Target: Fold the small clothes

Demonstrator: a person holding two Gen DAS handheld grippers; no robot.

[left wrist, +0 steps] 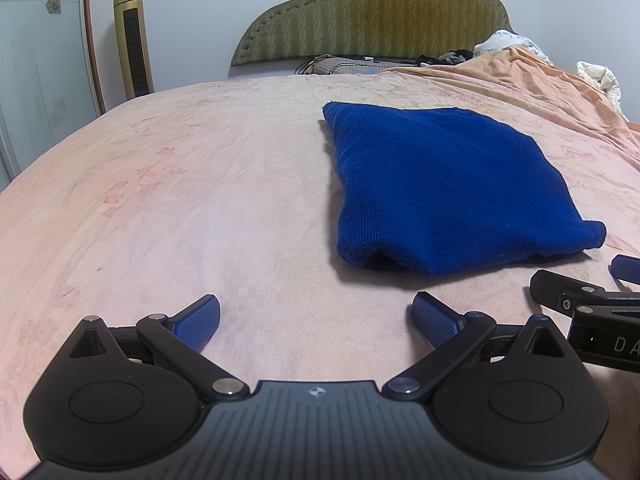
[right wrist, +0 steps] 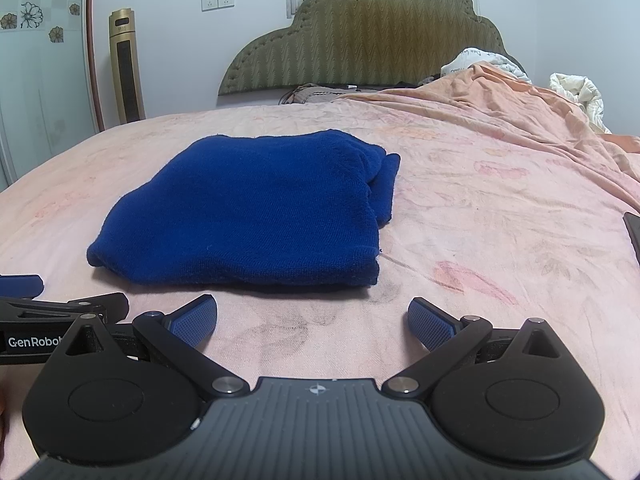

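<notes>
A dark blue knitted garment [left wrist: 444, 188] lies folded into a thick rectangle on the pink bedsheet [left wrist: 200, 200]. In the right wrist view the same garment [right wrist: 256, 212] sits ahead and to the left. My left gripper [left wrist: 316, 316] is open, low over the sheet, short of the garment's near left corner, with nothing between its fingers. My right gripper [right wrist: 312, 318] is also open and empty, just in front of the garment's near edge. Each gripper shows at the edge of the other's view: the right one [left wrist: 592, 300], the left one [right wrist: 52, 304].
A green padded headboard [left wrist: 380, 12] stands at the far end of the bed. A rumpled orange cover [right wrist: 500, 104] and white bedding [right wrist: 576, 88] pile up at the back right. A gold tower fan [left wrist: 132, 36] stands by the wall at left. A dark flat object [right wrist: 633, 232] lies at the right edge.
</notes>
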